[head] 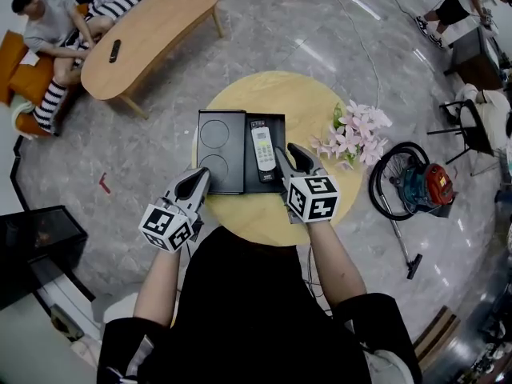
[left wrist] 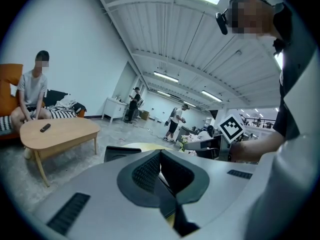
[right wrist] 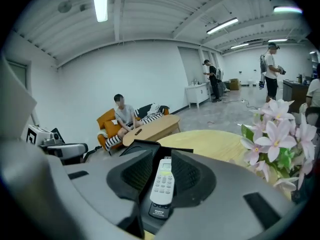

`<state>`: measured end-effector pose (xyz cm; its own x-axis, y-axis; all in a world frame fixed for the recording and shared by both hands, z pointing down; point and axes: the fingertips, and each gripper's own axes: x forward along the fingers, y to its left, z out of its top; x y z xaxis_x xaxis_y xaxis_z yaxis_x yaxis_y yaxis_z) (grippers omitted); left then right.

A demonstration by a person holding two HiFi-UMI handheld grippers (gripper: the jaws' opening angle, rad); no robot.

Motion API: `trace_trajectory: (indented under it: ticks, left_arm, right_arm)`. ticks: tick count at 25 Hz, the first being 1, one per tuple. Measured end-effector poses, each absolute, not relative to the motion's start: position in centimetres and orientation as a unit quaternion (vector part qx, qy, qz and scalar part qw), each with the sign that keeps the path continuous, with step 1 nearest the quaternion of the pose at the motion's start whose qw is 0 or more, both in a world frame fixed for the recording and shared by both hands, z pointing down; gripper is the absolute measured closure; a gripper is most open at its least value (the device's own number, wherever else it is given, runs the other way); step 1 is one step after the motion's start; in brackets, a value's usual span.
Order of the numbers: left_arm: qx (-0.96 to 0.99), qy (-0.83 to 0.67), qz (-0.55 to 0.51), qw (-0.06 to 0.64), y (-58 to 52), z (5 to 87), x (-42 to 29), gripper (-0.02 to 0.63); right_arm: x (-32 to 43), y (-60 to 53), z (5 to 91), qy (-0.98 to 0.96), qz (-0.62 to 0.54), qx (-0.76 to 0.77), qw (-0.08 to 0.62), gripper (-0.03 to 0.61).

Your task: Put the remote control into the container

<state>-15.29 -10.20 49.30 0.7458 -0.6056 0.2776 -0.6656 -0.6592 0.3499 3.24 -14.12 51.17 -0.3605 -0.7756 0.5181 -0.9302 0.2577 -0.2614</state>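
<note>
Right tongs [head: 288, 152] stand spread over the remote [head: 262, 149], which lies unpinched in the container's [head: 222, 184] right well. Left tongs [head: 200, 176], pressed together and empty, hover by its near rim. Placing looks done; next, lift clear. Flowers [head: 356, 134] crowd the right; the surface [head: 304, 102] nearer the person is open.

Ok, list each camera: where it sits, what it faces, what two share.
Head view: on the person's head, facing down at table, container and remote; forearms, left hand-held gripper and right hand-held gripper show.
Left gripper view: on the left one, facing along its shut jaws across the room; torso shows.
Right gripper view: on the right one, facing along its parted jaws at the remote; left one at left.
Head and right gripper views share the remote in the container.
</note>
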Motion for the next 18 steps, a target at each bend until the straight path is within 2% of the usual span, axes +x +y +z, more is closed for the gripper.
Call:
trace_trajectory:
  ticks: [11,18]
  left_arm:
    - [0.911,-0.362,0.066,0.188,-7.7,47.2,-8.8,0.606]
    - [0.908,-0.382,0.052,0.166,-6.6,45.5,-6.2,0.606]
  right_arm:
    - [11.1,-10.1,47.6,-0.796,0.206,0.562,0.096,0.528]
    - [16.1,-7.2,46.5,-0.799,0.193,0.564,0.079,0.539]
